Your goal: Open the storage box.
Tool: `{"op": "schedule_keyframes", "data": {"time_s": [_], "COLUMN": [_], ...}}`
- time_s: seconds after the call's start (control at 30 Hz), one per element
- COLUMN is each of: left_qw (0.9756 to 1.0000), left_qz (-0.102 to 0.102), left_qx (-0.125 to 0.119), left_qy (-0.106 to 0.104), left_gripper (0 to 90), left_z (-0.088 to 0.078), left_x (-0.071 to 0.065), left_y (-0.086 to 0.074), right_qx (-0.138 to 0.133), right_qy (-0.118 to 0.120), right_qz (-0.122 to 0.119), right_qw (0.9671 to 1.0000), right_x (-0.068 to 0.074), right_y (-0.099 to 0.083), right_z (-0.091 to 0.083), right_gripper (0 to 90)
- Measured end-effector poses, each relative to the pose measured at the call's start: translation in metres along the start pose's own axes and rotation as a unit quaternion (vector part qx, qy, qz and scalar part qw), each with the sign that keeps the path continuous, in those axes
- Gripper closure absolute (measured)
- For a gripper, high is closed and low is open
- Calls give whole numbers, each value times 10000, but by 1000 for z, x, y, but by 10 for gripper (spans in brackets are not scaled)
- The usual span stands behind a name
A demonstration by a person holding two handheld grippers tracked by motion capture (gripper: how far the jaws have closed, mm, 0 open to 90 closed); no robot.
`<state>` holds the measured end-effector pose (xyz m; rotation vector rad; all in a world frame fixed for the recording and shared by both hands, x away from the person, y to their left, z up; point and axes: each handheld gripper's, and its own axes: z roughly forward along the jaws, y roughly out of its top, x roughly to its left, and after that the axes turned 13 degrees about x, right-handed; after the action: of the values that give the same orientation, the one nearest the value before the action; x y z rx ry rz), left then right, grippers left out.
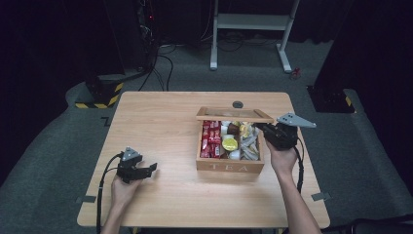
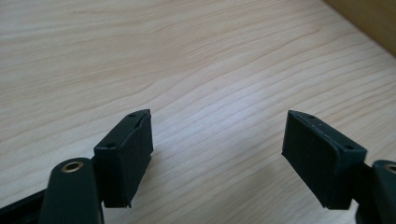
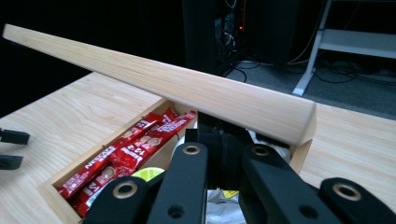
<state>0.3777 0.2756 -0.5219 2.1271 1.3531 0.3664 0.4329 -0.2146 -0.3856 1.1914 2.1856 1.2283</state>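
High view: wooden tea box [image 1: 230, 166] sits right of centre on the table [image 1: 160, 112], nearer the right edge than the left, lid [image 1: 234, 114] raised and tilted back toward the far edge. Inside: red sachets [image 1: 210, 139] in the left compartment, a yellow packet [image 1: 230, 143] in the middle, pale wrappers to the right. Right gripper [image 1: 263, 127] is at the lid's right end, jaws closed on that edge, hand [image 1: 283, 158] behind it beside the box's right wall. Left gripper [image 1: 152, 168] hovers low near the table's front-left part, well apart from the box.

Left gripper view: fingers [image 2: 126, 156] stand apart with bare table [image 2: 205, 70] between them, nothing held.

Right gripper view: jaws pinched together under the lid's front rail [image 3: 187, 88], clamped on it; the lid slants upward across the frame. Red sachets [image 3: 126, 151] lie in the box below. Left gripper's fingertips [image 3: 11, 149] show at the far left edge
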Motion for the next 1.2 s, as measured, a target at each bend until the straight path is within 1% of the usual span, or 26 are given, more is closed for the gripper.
{"op": "schedule_keyframes", "data": {"time_s": [0.03, 0.07, 0.1, 0.13, 0.17, 0.3, 0.4, 0.47, 0.5, 0.57, 0.6, 0.63, 0.67, 0.7, 0.77, 0.8, 0.83, 0.9, 0.97, 1.07, 1.1, 1.17, 1.2], "left_qw": [9998, 9998, 9990, 9990, 9984, 9986, 9985, 9982, 9977, 9975, 9969, 9969, 9961, 9955, 9951, 9951, 9945, 9941, 9935, 9923, 9918, 9912, 9906], "left_qz": [22, 22, -19, -19, -21, 15, 107, 208, 239, 277, 285, 285, 290, 354, 419, 419, 420, 516, 522, 607, 641, 781, 853], "left_qx": [-158, -158, -303, -303, -399, -347, -345, -355, -432, -422, -439, -439, -475, -504, -515, -515, -529, -508, -506, -527, -514, -496, -503], "left_qy": [-141, -141, -336, -336, -403, -405, -420, -434, -469, -488, -587, -587, -689, -718, -737, -737, -803, -804, -876, -946, -980, -945, -941], "left_gripper": [264, 266, 269, 271, 272, 272, 270, 270, 269, 271, 261, 259, 259, 251, 246, 246, 246, 247, 257, 266, 265, 258, 256], "left_z": [-2, -2, -4, -4, -4, -3, -3, -4, -4, -4, -4, -4, -4, -4, -3, -3, -3, -2, -2, 1, 2, 3, 4], "left_x": [-2, -2, -3, -3, -4, -6, -11, -16, -20, -22, -26, -26, -29, -34, -38, -38, -41, -46, -51, -59, -64, -70, -77], "left_y": [1, 1, 2, 2, 3, 5, 9, 14, 16, 18, 21, 21, 23, 27, 30, 30, 33, 37, 42, 50, 54, 59, 64], "right_qx": [25, 25, 31, 31, 15, 18, 17, 18, 11, 10, 2, 2, -1, 2, 3, 3, -11, -11, 7, 55, 56, 67, 27], "right_qy": [-7, -7, -17, -17, -17, -34, -52, -42, -49, -48, -43, -43, -45, -48, -64, -64, -58, -56, -50, -71, -74, -83, -68], "right_qz": [10, 10, 3, 3, 18, 25, 38, 54, 69, 78, 78, 78, 68, 59, 71, 71, 81, 91, 101, 99, 101, 104, 128], "right_qw": [10000, 10000, 10000, 10000, 10000, 10000, 10000, 10000, 10000, 10000, 10000, 10000, 10000, 10000, 10000, 10000, 9999, 9999, 9999, 9999, 9999, 9999, 9999], "right_x": [0, 0, 0, 0, -1, -2, -3, -4, -4, -4, -5, -5, -5, -5, -6, -6, -7, -7, -8, -8, -8, -9, -10], "right_y": [1, 1, 2, 2, 3, 5, 7, 8, 8, 8, 8, 8, 8, 8, 9, 9, 9, 9, 9, 11, 12, 14, 15], "right_z": [2, 2, 4, 4, 4, 5, 5, 5, 5, 6, 6, 6, 6, 7, 7, 7, 8, 8, 9, 10, 10, 10, 10], "right_gripper": [899, 899, 899, 899, 900, 899, 899, 899, 899, 899, 899, 899, 899, 899, 899, 899, 899, 899, 899, 899, 899, 899, 898]}}
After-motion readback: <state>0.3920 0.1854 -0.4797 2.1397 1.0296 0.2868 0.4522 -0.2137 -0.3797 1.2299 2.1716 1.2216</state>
